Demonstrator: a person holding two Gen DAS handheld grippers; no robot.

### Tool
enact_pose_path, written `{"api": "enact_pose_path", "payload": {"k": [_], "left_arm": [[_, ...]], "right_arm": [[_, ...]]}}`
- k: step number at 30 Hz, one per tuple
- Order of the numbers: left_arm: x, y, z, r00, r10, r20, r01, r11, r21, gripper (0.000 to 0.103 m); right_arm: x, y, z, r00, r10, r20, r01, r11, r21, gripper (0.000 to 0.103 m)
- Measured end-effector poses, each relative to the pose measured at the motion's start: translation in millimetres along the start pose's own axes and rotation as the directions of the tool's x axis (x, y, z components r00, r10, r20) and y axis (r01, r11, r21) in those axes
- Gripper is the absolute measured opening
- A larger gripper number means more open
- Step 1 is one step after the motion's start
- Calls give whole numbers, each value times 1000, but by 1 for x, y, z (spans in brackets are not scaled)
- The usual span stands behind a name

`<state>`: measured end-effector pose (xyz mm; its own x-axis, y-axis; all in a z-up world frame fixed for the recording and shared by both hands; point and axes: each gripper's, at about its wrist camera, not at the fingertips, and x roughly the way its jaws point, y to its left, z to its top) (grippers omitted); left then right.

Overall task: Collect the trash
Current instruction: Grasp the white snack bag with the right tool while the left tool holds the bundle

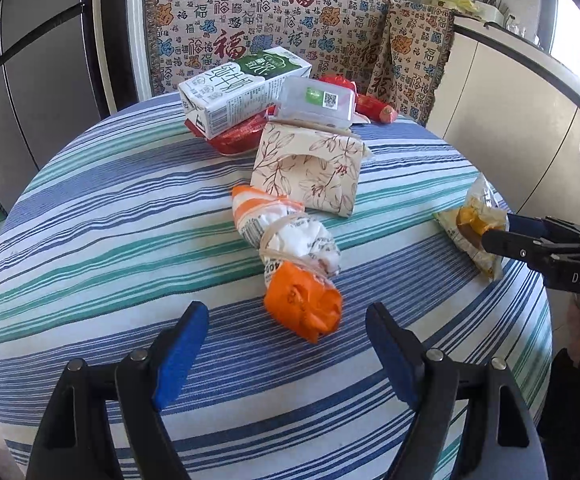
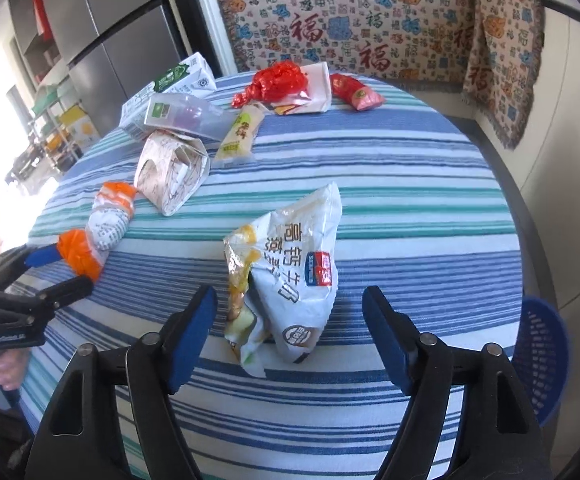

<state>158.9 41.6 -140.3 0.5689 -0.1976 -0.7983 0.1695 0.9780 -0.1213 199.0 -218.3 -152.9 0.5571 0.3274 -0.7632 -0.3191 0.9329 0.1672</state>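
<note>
Both tongs (image 1: pixel 282 356) (image 2: pixel 290 336) gape — wrappers (image 1: pixel 290 256) (image 2: pixel 290 276) ahead.

- The red wrapper (image 1: pixel 234 138) is lying mostly hidden under the milk carton (image 1: pixel 242 90) near the table's far edge.
- The blue basket (image 2: pixel 540 356) is showing only partly — the table's right edge (image 2: pixel 508 208) is covering the rest.
- Print on the white snack bag (image 2: pixel 290 264) is reading too blurred to make out.

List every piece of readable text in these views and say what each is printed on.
"DAS": white letters on the body of the right gripper.
"福": large red characters repeated across the patterned blanket.
"纯牛奶": on the side of the milk carton.
"高钙牛奶": on the white snack bag, read upside down.
Too small or blurred: the fine print on the orange and white wrapper, the clear box label, and the left gripper lettering.
</note>
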Motion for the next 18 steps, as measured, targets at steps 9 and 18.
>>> {"api": "enact_pose_path", "payload": {"k": [9,18], "left_arm": [[30,-3,31,997,43,-68,-46,998,-34,82],[12,4,25,999,33,-39,-35,999,-38,43]], "right_arm": [[-3,18,18,999,-41,-33,38,994,-102,88],[-1,12,15,997,-18,-81,14,998,-56,28]]}}
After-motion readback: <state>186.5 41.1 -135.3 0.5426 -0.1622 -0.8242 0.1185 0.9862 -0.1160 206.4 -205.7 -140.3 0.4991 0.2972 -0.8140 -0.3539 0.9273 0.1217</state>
